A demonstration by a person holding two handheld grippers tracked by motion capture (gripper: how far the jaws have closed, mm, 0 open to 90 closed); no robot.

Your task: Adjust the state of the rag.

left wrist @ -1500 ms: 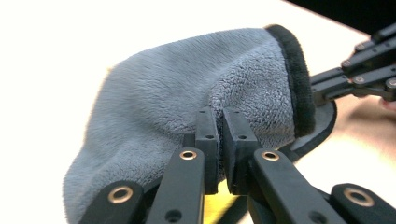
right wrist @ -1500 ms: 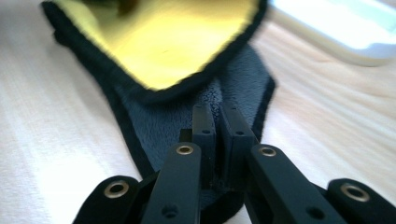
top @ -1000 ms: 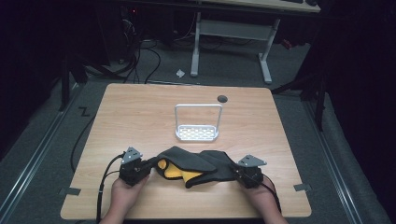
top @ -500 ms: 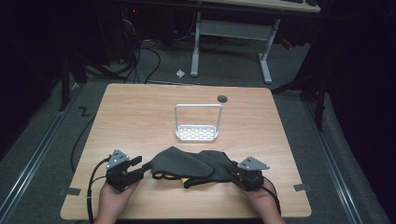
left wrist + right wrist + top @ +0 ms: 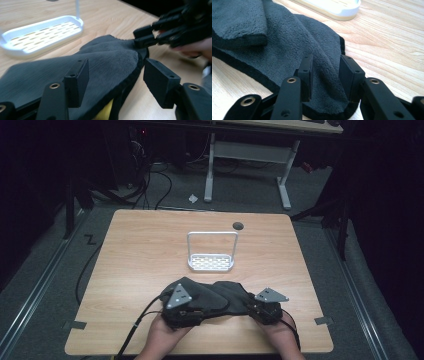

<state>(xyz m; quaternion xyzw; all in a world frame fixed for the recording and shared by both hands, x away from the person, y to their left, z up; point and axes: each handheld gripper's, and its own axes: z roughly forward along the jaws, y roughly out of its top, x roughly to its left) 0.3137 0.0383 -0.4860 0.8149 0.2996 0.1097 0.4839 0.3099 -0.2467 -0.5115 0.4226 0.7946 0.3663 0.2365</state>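
A dark grey fleece cloth (image 5: pixel 215 292) lies bunched near the table's front edge; a bit of its yellow underside (image 5: pixel 106 112) peeks out. My left gripper (image 5: pixel 197 311) hovers over the cloth's left part. Its jaws (image 5: pixel 115 75) have just been opening and stand wide apart above the cloth's black hem, pressing on nothing. My right gripper (image 5: pixel 251 306) sits at the cloth's right corner. Its jaws (image 5: pixel 324 67) have also just been opening, and a ridge of cloth (image 5: pixel 287 37) lies loose between them. From the left gripper view the right gripper (image 5: pixel 142 37) meets the far hem.
A white slotted dish with a wire hoop (image 5: pixel 211 263) stands mid-table, just behind the cloth. The wooden table (image 5: pixel 140 250) has a small round hole (image 5: pixel 238 226) near its far edge. Cables trail off the front left; a desk frame stands beyond.
My left gripper swung out to the left, opened, and has come back right over the cloth. The yellow side seen a second ago is now covered. The right gripper stayed put and opened.
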